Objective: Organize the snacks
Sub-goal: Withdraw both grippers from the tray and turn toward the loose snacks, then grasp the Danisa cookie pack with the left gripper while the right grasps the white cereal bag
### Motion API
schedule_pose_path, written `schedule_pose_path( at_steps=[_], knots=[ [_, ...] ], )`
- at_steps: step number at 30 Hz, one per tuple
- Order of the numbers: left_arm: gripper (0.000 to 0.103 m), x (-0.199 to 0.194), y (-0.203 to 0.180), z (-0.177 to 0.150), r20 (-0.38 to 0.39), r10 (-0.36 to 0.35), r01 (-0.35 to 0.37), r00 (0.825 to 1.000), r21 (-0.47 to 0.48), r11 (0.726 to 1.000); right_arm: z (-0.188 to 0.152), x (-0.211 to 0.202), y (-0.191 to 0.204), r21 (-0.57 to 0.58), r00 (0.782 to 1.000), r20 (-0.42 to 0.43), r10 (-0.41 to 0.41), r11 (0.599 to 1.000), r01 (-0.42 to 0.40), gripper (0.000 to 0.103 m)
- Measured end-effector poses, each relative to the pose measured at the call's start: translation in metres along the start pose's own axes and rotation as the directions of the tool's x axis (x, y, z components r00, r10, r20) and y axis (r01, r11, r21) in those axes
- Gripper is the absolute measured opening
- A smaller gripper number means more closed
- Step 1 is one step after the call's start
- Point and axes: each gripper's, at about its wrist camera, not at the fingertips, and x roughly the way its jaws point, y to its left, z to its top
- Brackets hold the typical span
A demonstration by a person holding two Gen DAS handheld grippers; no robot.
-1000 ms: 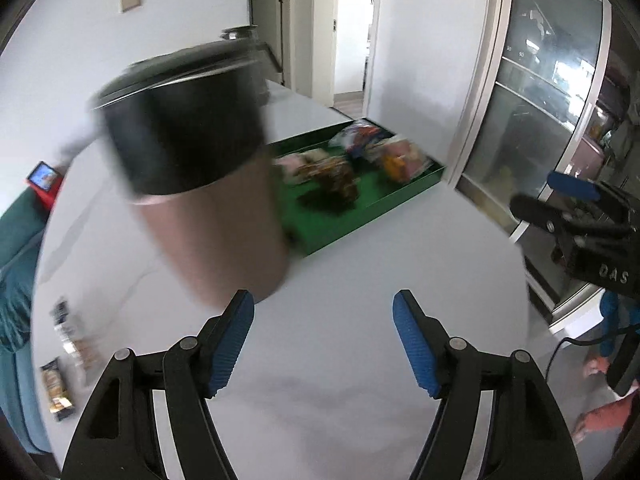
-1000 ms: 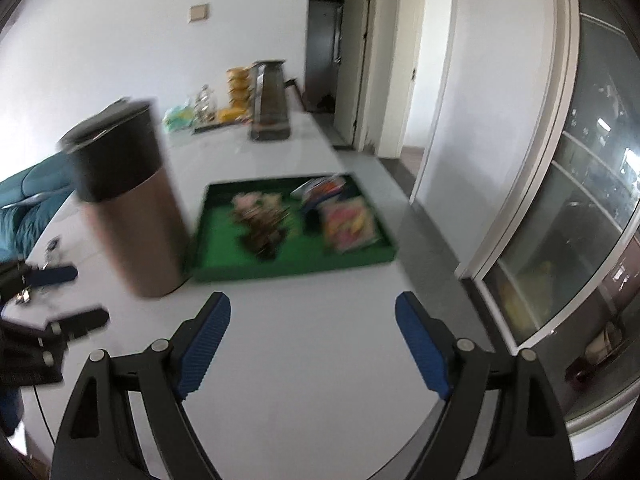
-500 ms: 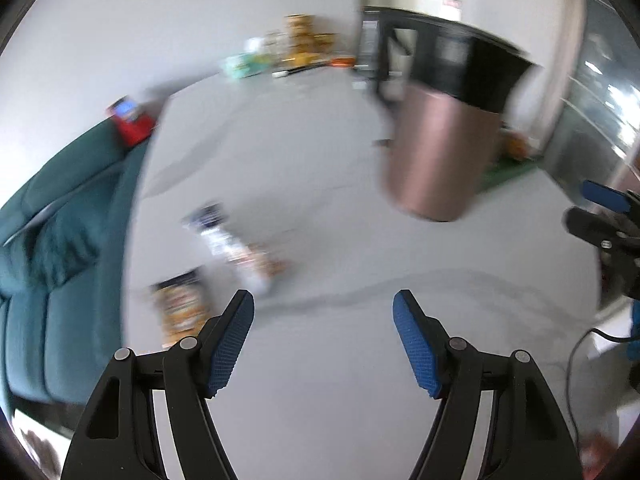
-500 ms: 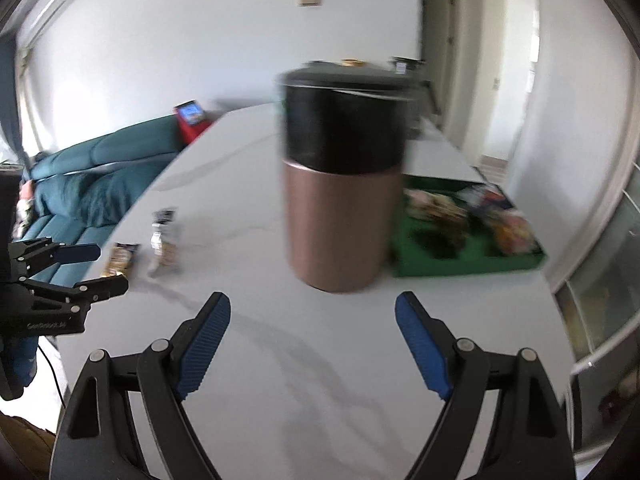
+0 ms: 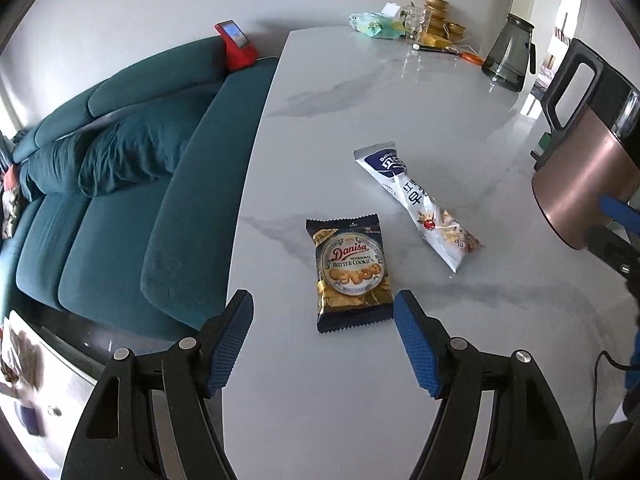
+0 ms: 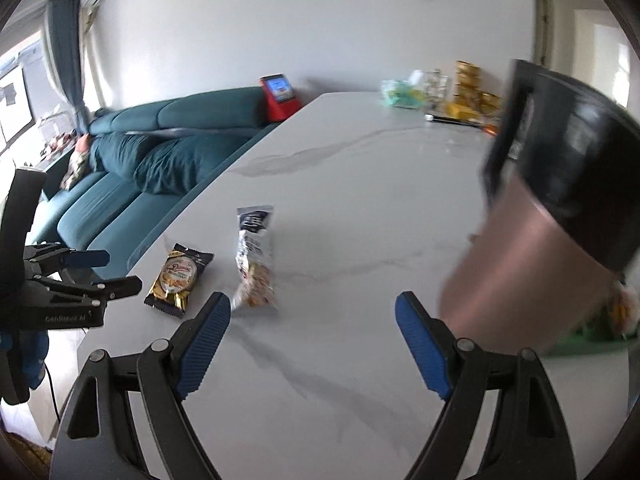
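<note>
Cookie packet (image 5: 349, 274) just ahead of left tongs (image 5: 323, 340); both tongs open, empty.

Bright daylight, glare on the table (image 5: 400, 92); right view motion-blurred, fisheye edges bent and dark.

Home living and dining room, teal sofa (image 5: 108, 184) against marble table (image 5: 380, 112), glass jug (image 5: 508, 56), doorways beyond
</note>
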Motion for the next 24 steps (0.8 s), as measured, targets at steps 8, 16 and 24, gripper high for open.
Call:
schedule_pose_path(
  at_steps=[8, 16, 24],
  knots=[
    [0.067, 0.026, -0.011, 0.013, -0.018, -0.013, 0.013, 1.0, 0.019, 1.0, 0.028, 0.064, 0.03, -0.102, 0.997, -0.059, 0.054, 0.993, -0.06, 0.103],
    [0.067, 0.052, -0.014, 0.015, -0.066, 0.032, -0.031, 0.997, 0.017, 0.999, 0.027, 0.109, 0.043, -0.134, 0.989, -0.128, 0.068, 0.987, -0.085, 0.103],
    [0.067, 0.063, -0.012, 0.018, -0.076, 0.042, -0.042, 0.996, 0.007, 0.999, 0.029, 0.139, 0.048, -0.145, 0.987, -0.155, 0.051, 0.987, -0.074, 0.103]
  ],
)
